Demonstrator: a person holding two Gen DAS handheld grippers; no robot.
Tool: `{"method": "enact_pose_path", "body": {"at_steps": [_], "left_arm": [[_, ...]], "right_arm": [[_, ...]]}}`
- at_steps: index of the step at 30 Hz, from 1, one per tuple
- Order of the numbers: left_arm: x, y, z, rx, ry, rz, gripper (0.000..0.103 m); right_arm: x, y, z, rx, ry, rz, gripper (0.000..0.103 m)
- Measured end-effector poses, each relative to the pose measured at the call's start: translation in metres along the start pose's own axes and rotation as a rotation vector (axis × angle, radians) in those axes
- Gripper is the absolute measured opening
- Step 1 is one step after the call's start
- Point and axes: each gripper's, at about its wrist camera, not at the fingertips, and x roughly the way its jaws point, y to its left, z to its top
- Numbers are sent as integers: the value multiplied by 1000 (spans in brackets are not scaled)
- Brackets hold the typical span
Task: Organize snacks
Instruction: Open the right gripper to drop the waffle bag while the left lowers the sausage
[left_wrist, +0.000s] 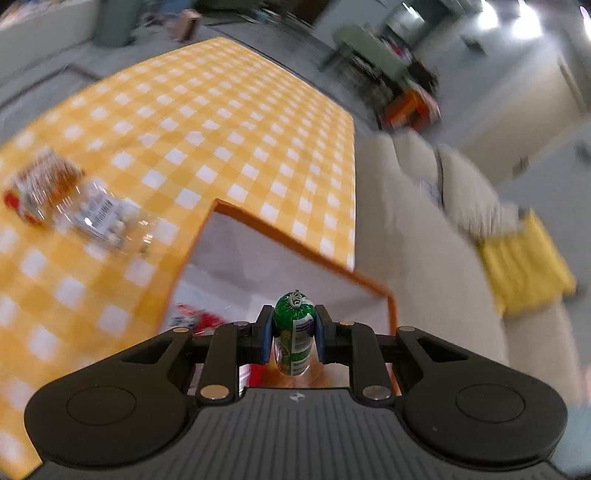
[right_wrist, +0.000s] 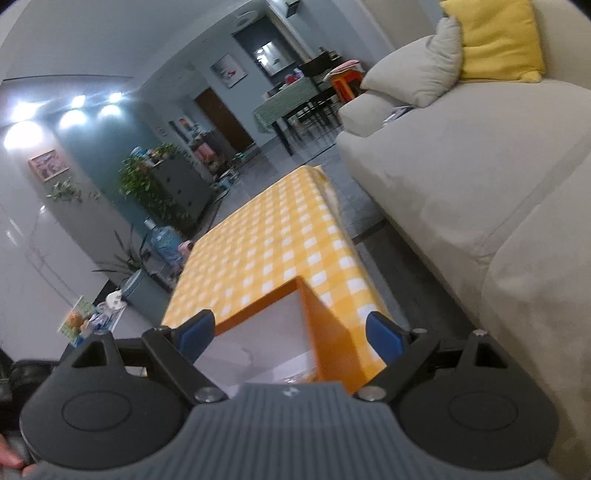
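Jaws of the left gripper (left_wrist: 294, 334) clamp a green foil-wrapped snack (left_wrist: 294, 332) (metal-clipped tip) above the orange box (left_wrist: 295, 243) on the yellow checked tablecloth (left_wrist: 221, 122); the right gripper (right_wrist: 290, 334) gapes wide, empty, over that box's near corner

No legible text, brand or number anywhere. Green snack packet (left_wrist: 294, 332): white label panel with dark print, too small and blurred to read. Clear packet (left_wrist: 101, 218) on the yellow checked worktop (left_wrist: 229, 122): white label with barcode-like stripes, digits unreadable. Red and orange packet (left_wrist: 40, 184) beside it: printing smeared by motion blur. Small pale emblem (left_wrist: 295, 397) on the grey gripper body: a mark, no letters. Same emblem (right_wrist: 290, 392) in the right wrist view. Framed wall pictures (right_wrist: 229, 70): no readable lettering.
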Motion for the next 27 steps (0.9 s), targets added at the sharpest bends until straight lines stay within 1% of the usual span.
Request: {"method": "enact_pose_path", "body": {"at_steps": [2,4,6,10,12,14,17,18,20,22,26,27], "left_arm": [[18,-1,2,-60,-15,13,24],[31,-3,2,-81,-13,42,24],[42,-2,1,-110,-15,66,24],[56,0,-1,-139,-48,117,24],[63,2,0,-146,-46,118,24],[71,8,2,-183,-47,121,24],[79,13,2,-221,-41,148,24],[81,13,1,-220,-50,166,24],[81,10,-1,-174,-83,214,24],[82,6,-2,-124,-93,263,29],[73,1,-5,-78,-103,296,30],[70,-1,-6,-60,-106,302,33]], "right_arm": [[3,-6,0,8,8,-9,87],[5,-7,-1,1,16,9,87],[7,-7,0,-30,22,-3,87],[12,-3,-1,-102,52,-27,87],[15,-4,-1,-110,63,-20,87],[18,-5,-1,-109,71,-9,87],[24,-3,-3,-113,86,17,87],[26,-2,-3,-111,94,30,87],[27,-3,-3,-84,102,79,87],[25,-4,-3,-65,108,104,87],[28,-4,-3,-72,114,77,87],[28,-5,-3,-65,118,75,87]]}}
